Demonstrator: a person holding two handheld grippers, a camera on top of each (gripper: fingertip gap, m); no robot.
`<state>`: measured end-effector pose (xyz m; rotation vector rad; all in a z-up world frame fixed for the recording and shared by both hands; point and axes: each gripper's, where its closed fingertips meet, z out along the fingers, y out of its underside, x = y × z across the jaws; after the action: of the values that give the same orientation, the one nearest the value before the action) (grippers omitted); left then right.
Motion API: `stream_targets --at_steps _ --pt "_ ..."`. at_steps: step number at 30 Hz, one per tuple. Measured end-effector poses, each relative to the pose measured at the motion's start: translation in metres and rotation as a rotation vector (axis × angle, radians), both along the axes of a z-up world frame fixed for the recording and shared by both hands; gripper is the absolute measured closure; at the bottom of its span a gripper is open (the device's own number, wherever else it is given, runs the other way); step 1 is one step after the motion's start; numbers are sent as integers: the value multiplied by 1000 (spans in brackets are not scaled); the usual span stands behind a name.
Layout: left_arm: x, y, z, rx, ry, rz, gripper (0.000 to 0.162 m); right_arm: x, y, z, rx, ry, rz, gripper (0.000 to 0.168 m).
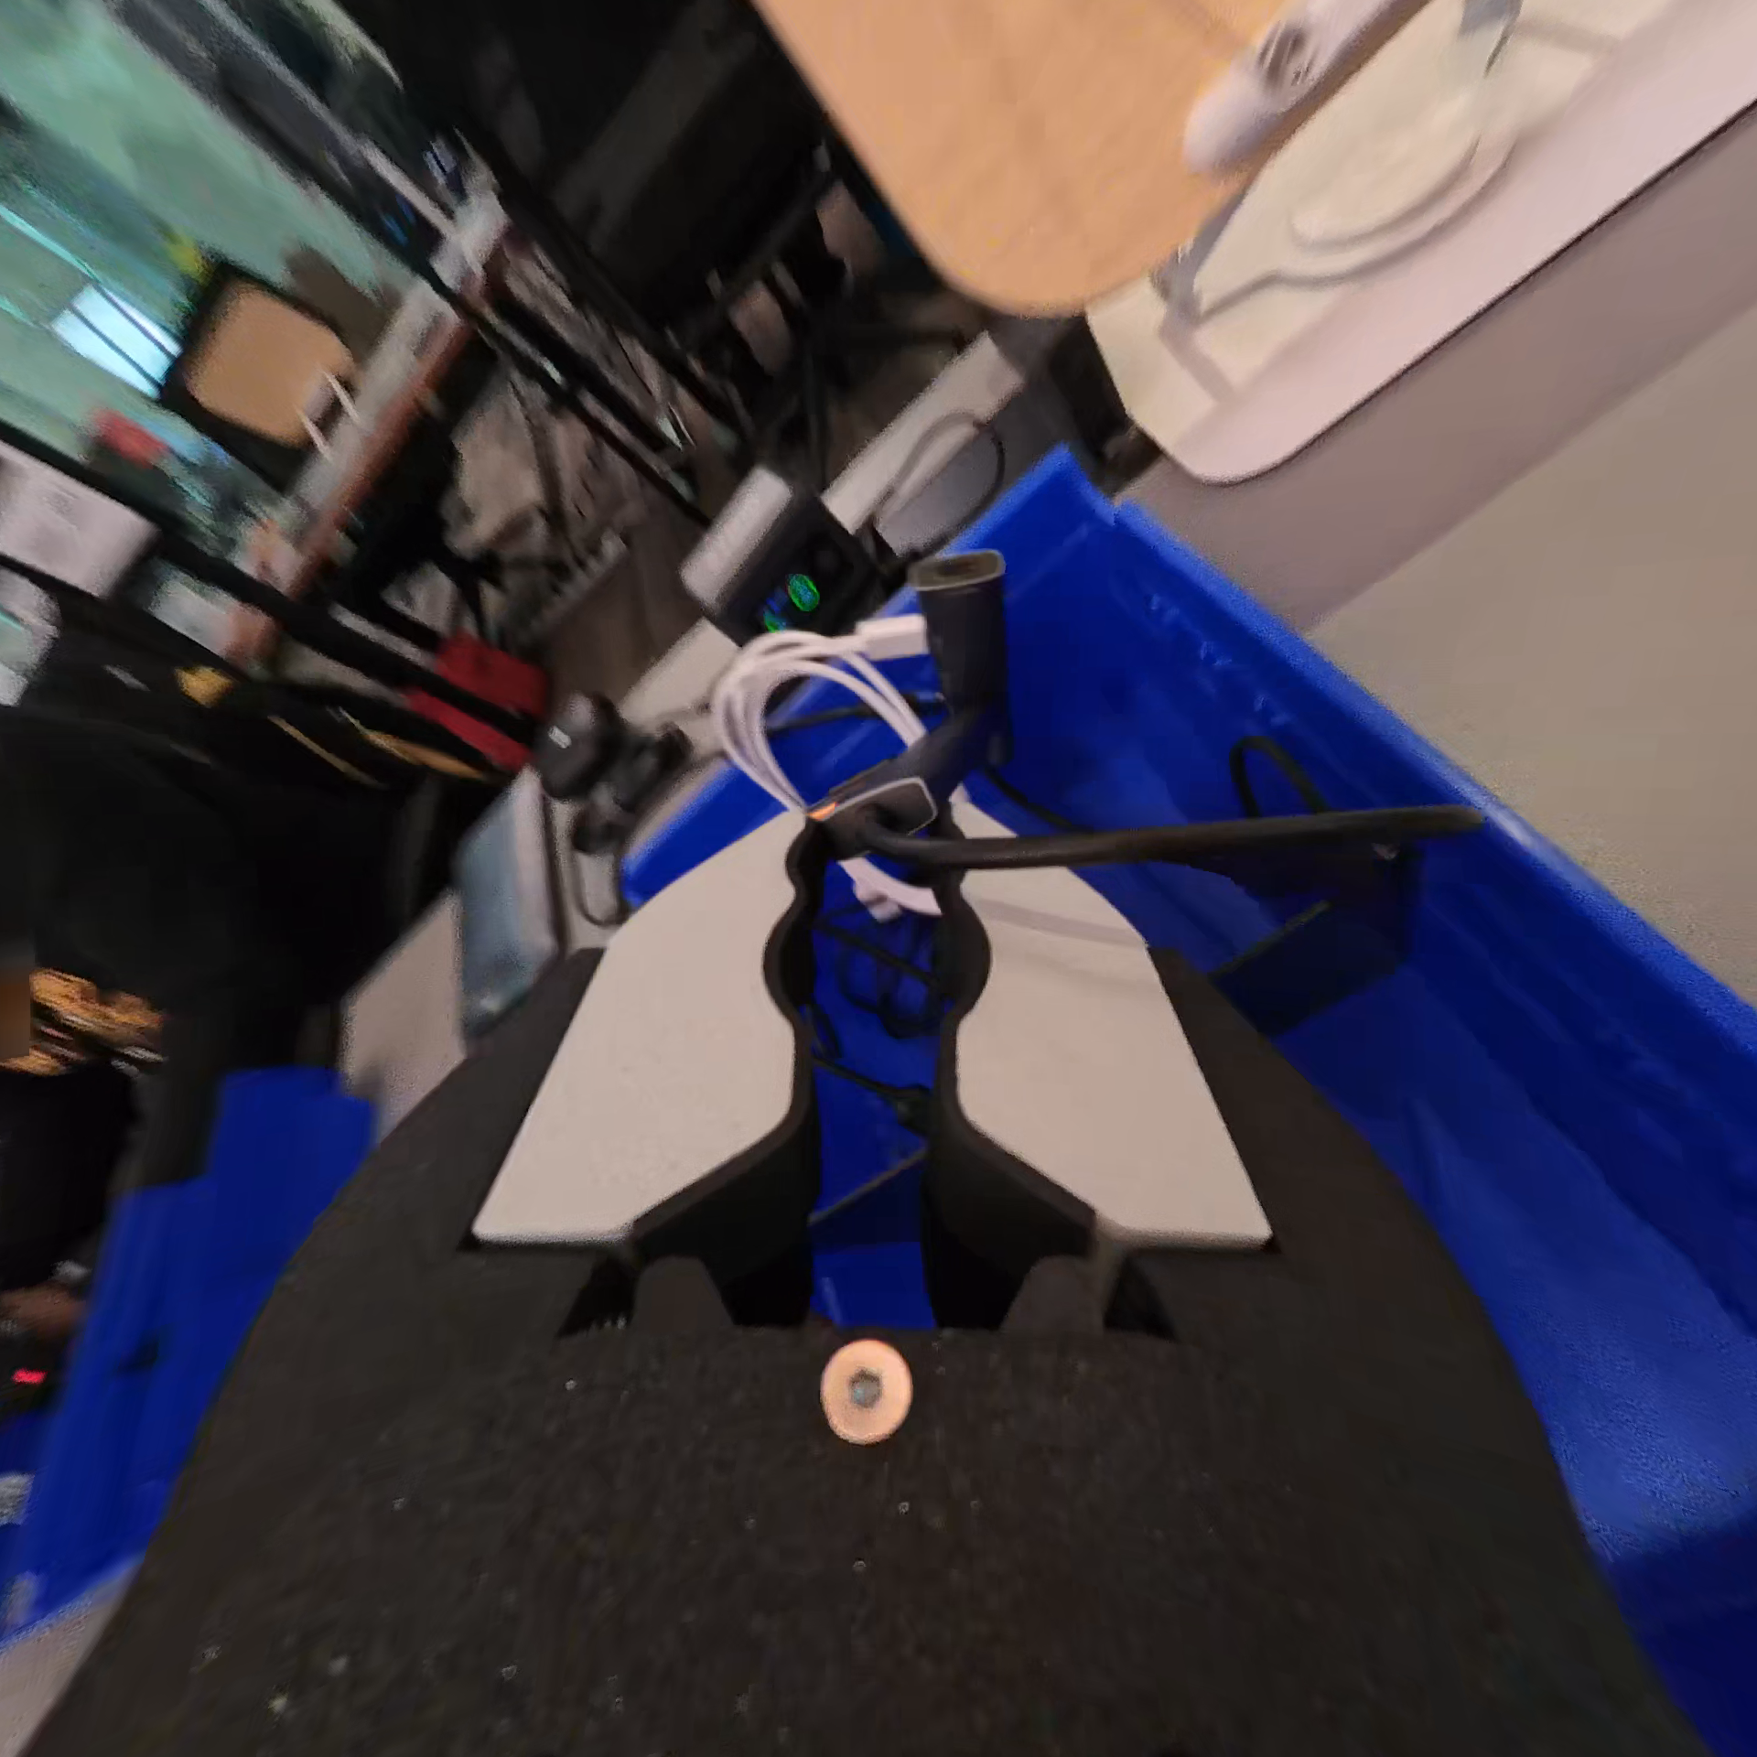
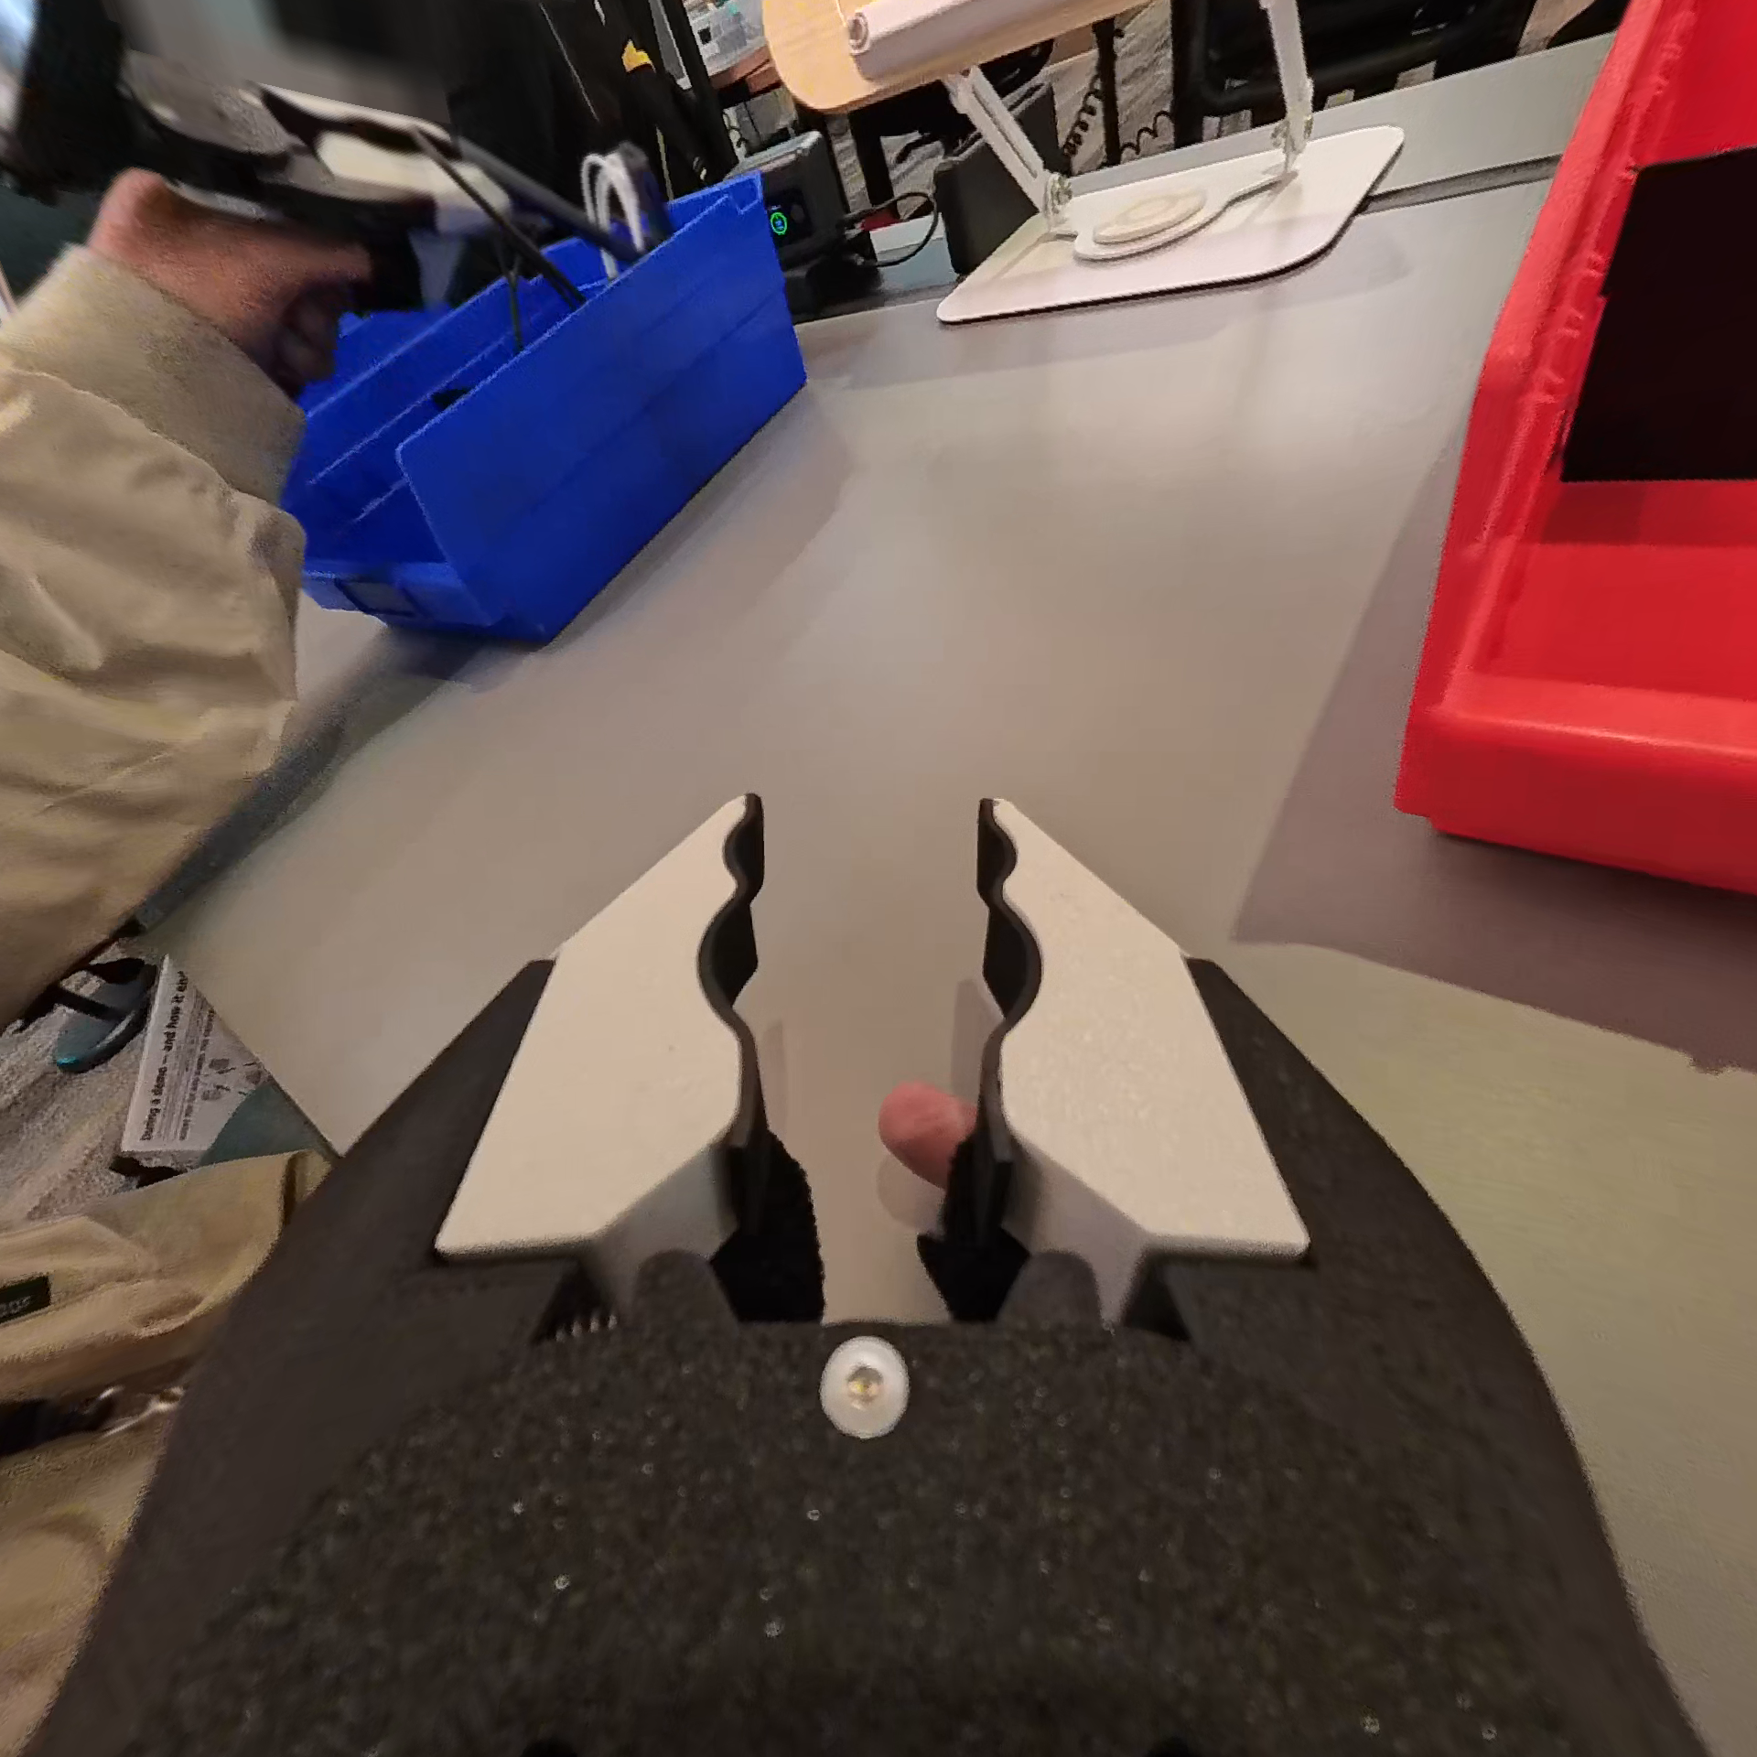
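The grey worktop [image 2: 1046,589] carried a red bin [image 2: 1597,532] at the right and a blue bin [image 2: 608,456] at the far left, with a white stand base [image 2: 1169,238] beyond them near the back edge.

The left claw [image 1: 870,837] was raised over the blue bin [image 1: 1236,723], its fingers drawn together and pinching a tangle of cables at the tips: a dark cable with a grey plug [image 1: 960,627] rising above the tips, a looped white cable [image 1: 808,704] just beside it, and a black cable [image 1: 1188,837] running out to the right with its long axis across the claw's line and over the bin's wall. More thin black leads lay down in the bin beneath the fingers.

The right claw [image 2: 870,808] stood open and empty, low over bare worktop between the two bins, well apart from the cables; the red bin lay nearer to it than the blue. A sleeve [image 2: 124,589] and the left claw [image 2: 314,181] showed at its far left.
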<state>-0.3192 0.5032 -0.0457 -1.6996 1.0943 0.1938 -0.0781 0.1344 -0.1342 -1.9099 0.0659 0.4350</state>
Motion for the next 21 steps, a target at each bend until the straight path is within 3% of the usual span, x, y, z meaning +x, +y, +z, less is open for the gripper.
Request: stream_targets --at_steps 1,4,9,15,21 --pt "0 -7 16 73 17 -15 149 -2 0 1 2 -4 6 124" --pt "9 -43 65 291 63 -153 153 -13 2 5 4 24 49 124" --pt "28 -110 120 404 -70 -302 154 -37 17 28 34 129 154 124" --pt "63 -182 168 200 -493 -498 155 -43 61 95 208 -46 184 122" --pt "68 -225 255 19 -877 -674 156 -48 88 203 493 -185 162 115"
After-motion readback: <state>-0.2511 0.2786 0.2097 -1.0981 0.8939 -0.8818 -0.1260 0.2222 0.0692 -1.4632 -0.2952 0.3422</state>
